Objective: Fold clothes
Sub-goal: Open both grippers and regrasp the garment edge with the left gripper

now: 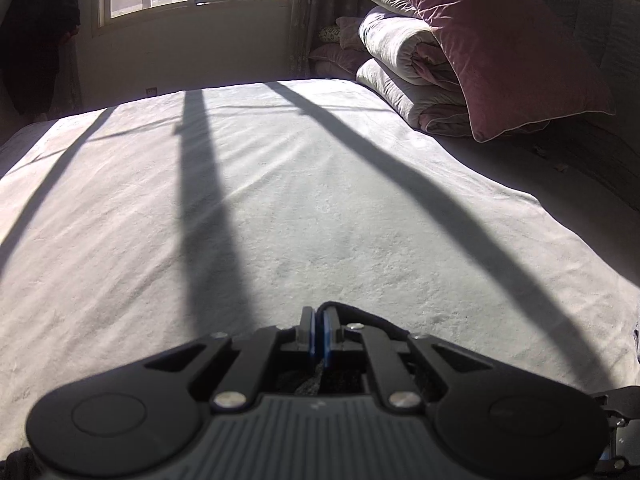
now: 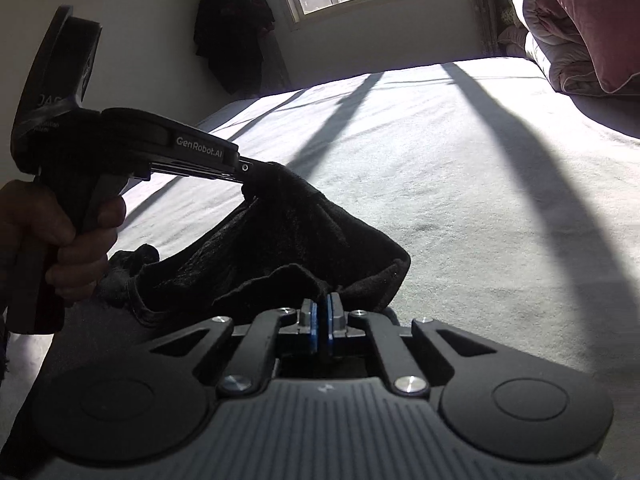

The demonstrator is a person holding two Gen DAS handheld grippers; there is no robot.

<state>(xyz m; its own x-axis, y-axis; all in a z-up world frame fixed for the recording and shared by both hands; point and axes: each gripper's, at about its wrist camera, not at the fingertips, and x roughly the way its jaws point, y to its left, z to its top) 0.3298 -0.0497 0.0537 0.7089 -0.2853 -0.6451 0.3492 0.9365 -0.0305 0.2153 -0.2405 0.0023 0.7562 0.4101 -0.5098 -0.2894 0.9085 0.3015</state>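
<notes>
Dark cloth [image 2: 280, 248] hung lifted above the bed [image 2: 460, 200], pinched at one point by the left hand-held gripper [image 2: 250, 174] and at another by the right hand-held gripper [image 2: 321, 312] — both clamped tight on its fabric, the rest sagging between them. By my judgement the step in hand was the opening one, raising and spreading the garment; the next move called for drawing the two grips apart and laying it flat on the sheet — corners square — before any fold
</notes>
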